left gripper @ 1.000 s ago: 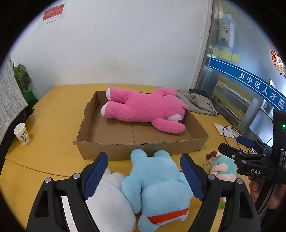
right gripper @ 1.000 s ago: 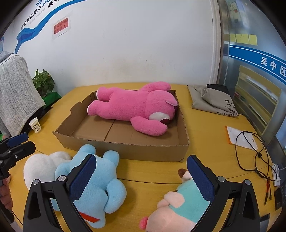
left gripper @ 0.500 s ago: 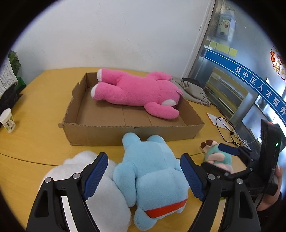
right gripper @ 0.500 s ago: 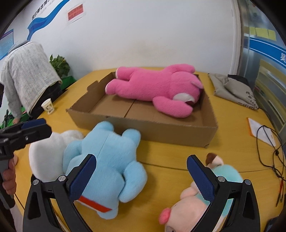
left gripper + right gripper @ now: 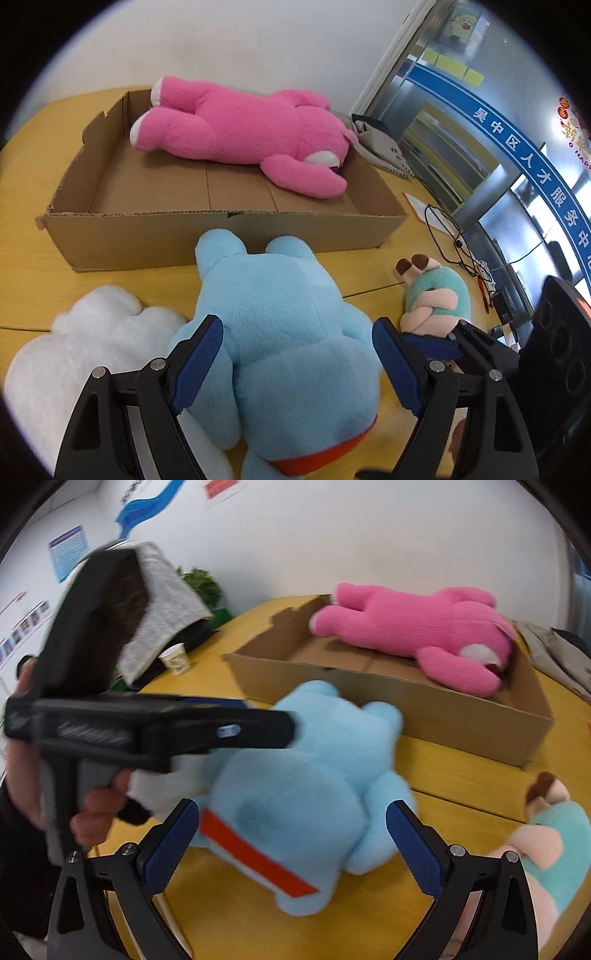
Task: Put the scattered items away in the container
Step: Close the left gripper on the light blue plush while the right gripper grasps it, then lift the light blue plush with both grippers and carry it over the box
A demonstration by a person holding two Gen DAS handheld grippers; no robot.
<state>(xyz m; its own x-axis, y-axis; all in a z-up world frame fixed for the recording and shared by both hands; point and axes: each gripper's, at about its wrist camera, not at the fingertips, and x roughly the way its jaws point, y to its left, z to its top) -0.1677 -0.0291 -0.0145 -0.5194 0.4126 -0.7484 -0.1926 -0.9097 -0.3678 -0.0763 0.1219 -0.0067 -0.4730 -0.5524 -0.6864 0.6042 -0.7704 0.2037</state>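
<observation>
Centrally, a light-blue plush (image 5: 280, 332) with a red band lies face down on a yellow table (image 5: 33, 266), just in front of the box (image 5: 155, 236), its ears toward the box's near wall; both tools frame it. Seen from the left wrist, the left gripper (image 5: 297, 363) hangs spread wide, its blue pads on either side of the blue plush's body without visibly pressing it; nothing is grasped. Seen from the right wrist, the right gripper (image 5: 291, 845) is likewise released, spread wide around the same plush's lower body, pads clear of the fur; that view is blurred. A hand (image 5: 48, 786) holds the left tool's handle to the left of the blue plush; its fingers reach over the plush's head.

Touching the blue plush's left side lies a white plush (image 5: 85, 362); to the right of the blue plush, a little apart, lies a small teal-and-peach plush (image 5: 439, 299). Behind the blue plush the open cardboard box holds a large pink plush (image 5: 251, 136) lying along its far side. Left of the box stands a paper cup (image 5: 176, 659); right of the box lie grey cloth (image 5: 384, 151) and black cables (image 5: 447, 236).
</observation>
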